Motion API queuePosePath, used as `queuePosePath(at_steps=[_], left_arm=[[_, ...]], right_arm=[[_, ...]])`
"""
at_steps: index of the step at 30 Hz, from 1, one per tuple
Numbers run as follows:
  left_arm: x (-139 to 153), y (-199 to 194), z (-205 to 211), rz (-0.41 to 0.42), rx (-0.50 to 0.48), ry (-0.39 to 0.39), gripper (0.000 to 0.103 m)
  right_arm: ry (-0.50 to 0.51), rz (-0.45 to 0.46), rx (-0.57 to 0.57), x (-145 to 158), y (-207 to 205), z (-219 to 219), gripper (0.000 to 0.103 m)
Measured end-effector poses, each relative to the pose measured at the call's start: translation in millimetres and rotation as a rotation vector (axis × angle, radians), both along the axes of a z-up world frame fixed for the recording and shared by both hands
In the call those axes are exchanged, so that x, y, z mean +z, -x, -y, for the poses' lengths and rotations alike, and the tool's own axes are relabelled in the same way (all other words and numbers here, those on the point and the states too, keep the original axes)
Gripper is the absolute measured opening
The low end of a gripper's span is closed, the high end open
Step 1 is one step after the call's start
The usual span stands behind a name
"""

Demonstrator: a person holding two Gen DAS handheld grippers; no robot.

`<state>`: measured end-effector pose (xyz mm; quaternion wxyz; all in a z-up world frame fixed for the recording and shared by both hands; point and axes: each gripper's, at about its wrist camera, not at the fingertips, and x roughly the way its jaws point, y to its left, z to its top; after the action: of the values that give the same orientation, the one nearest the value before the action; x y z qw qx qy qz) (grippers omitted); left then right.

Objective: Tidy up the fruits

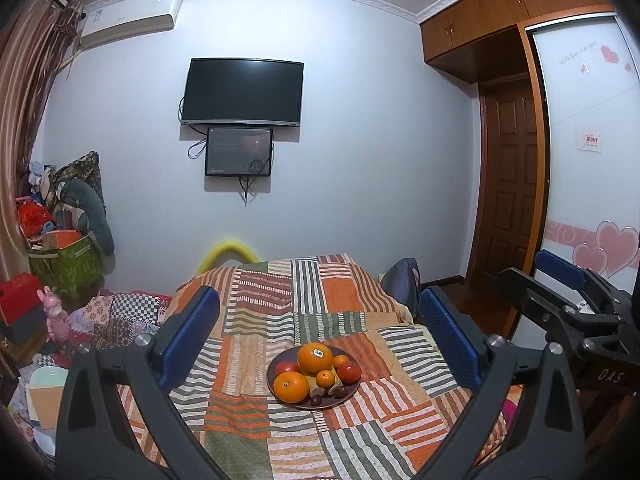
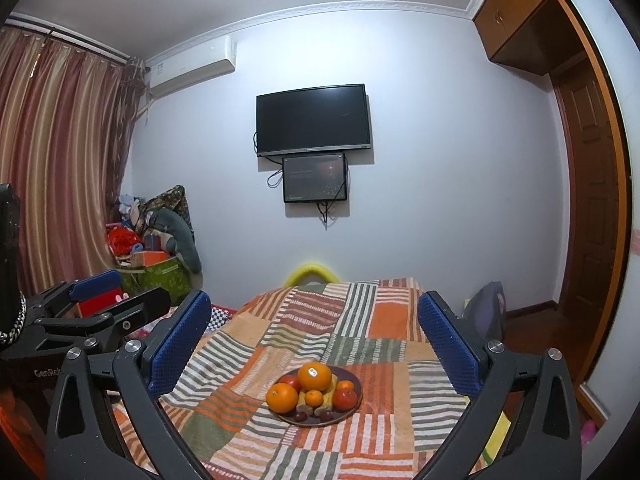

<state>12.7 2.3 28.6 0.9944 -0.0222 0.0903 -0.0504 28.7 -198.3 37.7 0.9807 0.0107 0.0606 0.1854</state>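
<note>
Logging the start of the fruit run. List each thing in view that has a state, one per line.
Left gripper: open, holding nothing.
Right gripper: open, holding nothing.
Dark round plate: piled with fruit, resting on the striped patchwork bedspread.
Large stickered orange: on top of the pile.
Wall-mounted black television: screen dark.
Smaller screen beneath it: lit, showing a dim image.
Brown panelled door: shut.

Dim indoor light, bluish cast – strong fisheye warp, dark corners

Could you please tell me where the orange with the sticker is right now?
In both wrist views the stickered orange tops the fruit pile at the back of the plate, on the patchwork cloth.
</note>
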Motion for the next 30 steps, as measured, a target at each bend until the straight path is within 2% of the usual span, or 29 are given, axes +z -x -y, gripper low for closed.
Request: queuePosePath(at_steps=[30], left_arm=[[0.6, -5.0, 2.0, -0.020, -0.017, -0.009, 0.103]], right_arm=[[-0.013, -0.005, -0.007, 0.9, 1.6, 6.9, 0.103]])
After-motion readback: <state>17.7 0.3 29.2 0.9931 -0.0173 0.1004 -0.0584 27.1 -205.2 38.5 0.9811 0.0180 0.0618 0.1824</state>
